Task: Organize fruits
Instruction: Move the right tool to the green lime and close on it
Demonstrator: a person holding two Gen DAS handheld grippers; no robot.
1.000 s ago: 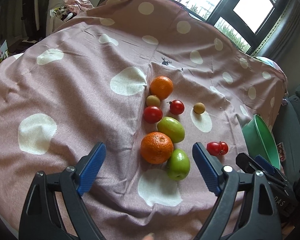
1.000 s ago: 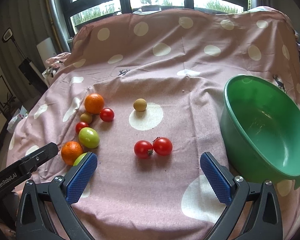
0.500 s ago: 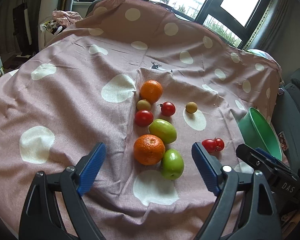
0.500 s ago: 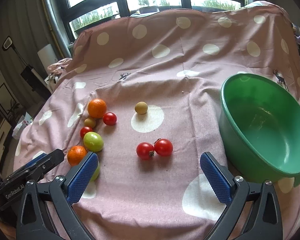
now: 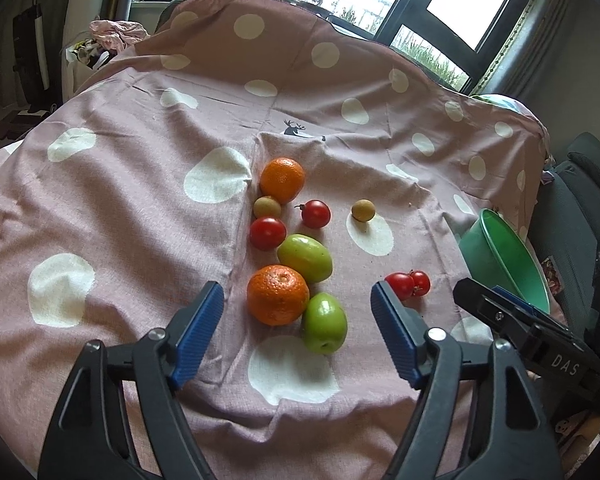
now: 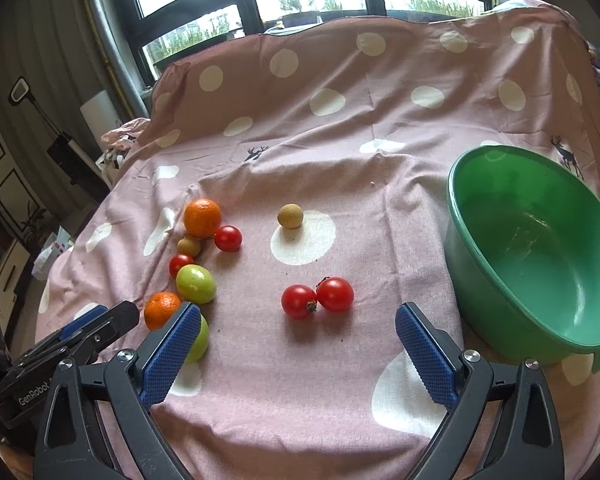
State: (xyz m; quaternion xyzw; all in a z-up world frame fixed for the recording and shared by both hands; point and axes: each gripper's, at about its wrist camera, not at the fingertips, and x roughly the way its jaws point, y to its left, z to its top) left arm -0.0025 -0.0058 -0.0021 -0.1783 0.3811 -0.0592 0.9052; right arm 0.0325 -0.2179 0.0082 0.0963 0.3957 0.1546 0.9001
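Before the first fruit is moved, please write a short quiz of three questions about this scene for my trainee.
1. True or false: the green bowl already holds fruit.
2. How many oranges lie on the cloth?
3. What lies nearest ahead of the right gripper? A) two touching tomatoes B) an orange C) the small tan fruit

Key: 1. False, it is empty. 2. Two. 3. A, the tomato pair.

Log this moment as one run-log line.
phase: approach | left gripper: open, just closing, empty, over near orange | right gripper: open, just closing, empty, before tomato pair | green bowl: empty
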